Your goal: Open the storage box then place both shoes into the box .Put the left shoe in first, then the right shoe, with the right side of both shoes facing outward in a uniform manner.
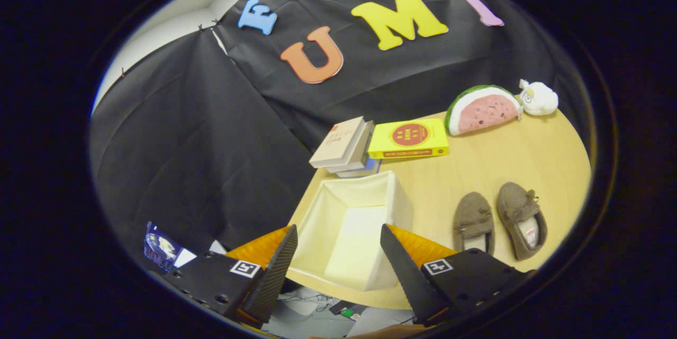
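While gripper (338, 254) gapes, box (346, 233) lies open.

My gripper (338, 254) hangs above table (476, 170), fingers spread wide, nothing between them but air. Open cream box (351, 230) sits just ahead, seen between fingers, inside bare. Two brown shoes (500, 220) lie side by side right of box, apart from it. Beyond box: stack of books (346, 146), yellow book (408, 139), watermelon plush (482, 109), white plush (539, 98).
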`<action>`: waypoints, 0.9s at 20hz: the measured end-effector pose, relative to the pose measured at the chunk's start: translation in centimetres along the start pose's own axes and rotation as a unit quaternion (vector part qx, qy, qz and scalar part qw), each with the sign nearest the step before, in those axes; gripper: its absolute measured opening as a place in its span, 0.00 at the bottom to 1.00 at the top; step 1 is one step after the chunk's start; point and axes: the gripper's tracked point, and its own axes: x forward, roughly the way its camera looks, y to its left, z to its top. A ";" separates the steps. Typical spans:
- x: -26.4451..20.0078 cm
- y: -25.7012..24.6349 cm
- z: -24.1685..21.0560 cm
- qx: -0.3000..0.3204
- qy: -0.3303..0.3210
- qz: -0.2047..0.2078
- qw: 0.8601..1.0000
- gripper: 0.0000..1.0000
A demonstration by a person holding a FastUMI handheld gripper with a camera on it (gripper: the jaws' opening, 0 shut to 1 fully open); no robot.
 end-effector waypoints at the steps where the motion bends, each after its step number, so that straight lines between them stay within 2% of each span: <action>1: -0.1 -2.2 -0.2 0.004 0.003 -0.015 1.000 0.95; 9: 0.6 -13.5 -3.0 -0.023 0.057 -0.112 0.992 0.94; 13: 1.4 -17.6 -5.3 -0.046 0.106 -0.160 0.980 0.94; 15: 2.1 -19.4 -6.4 -0.050 0.134 -0.177 0.974 0.91; 16: 2.5 -20.2 -6.9 -0.050 0.148 -0.184 0.970 0.84; 18: 3.3 -21.9 -7.7 -0.046 0.170 -0.200 0.964 0.80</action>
